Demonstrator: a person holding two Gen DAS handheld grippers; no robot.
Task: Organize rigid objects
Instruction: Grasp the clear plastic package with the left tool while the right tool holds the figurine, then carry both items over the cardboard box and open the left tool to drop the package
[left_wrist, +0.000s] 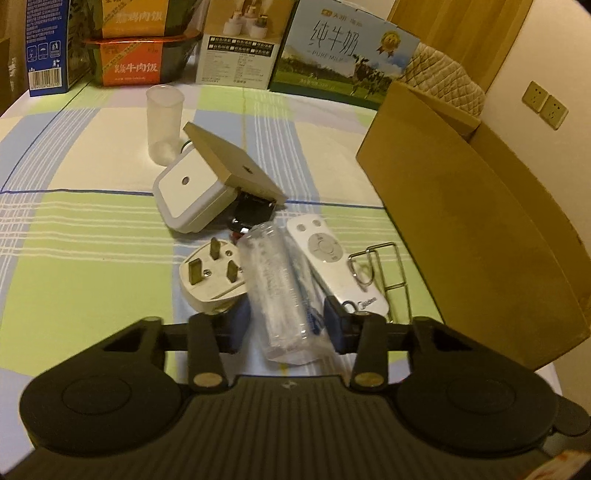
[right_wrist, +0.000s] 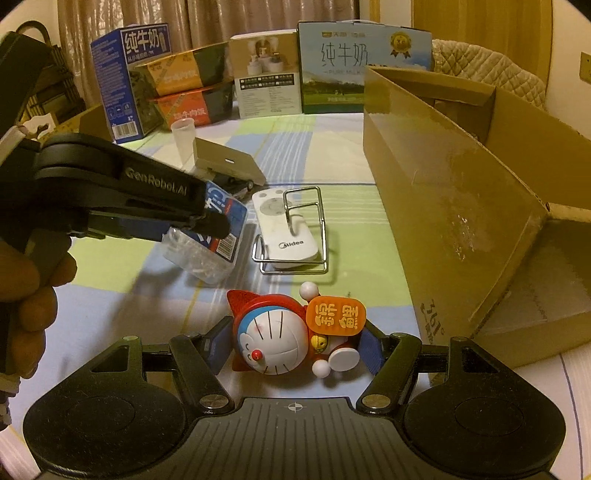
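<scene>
1. The left gripper (left_wrist: 286, 325) has its two blue pads closed against the sides of a clear plastic bottle (left_wrist: 280, 291), which lies on the checked tablecloth (left_wrist: 92, 258).
2. Just beside the bottle lie a white plug (left_wrist: 210, 277) and a white remote control (left_wrist: 332, 258); a wire rack (right_wrist: 295, 232) stands over the remote.
3. The right gripper (right_wrist: 291, 347) holds a red and white cat figurine (right_wrist: 273, 339) between its pads, gripping it on both sides.
4. An open cardboard box (right_wrist: 461, 206) stands near, on the right side.

dim warm yellow light | soft focus | fisheye-bent edges, dark corners
</scene>
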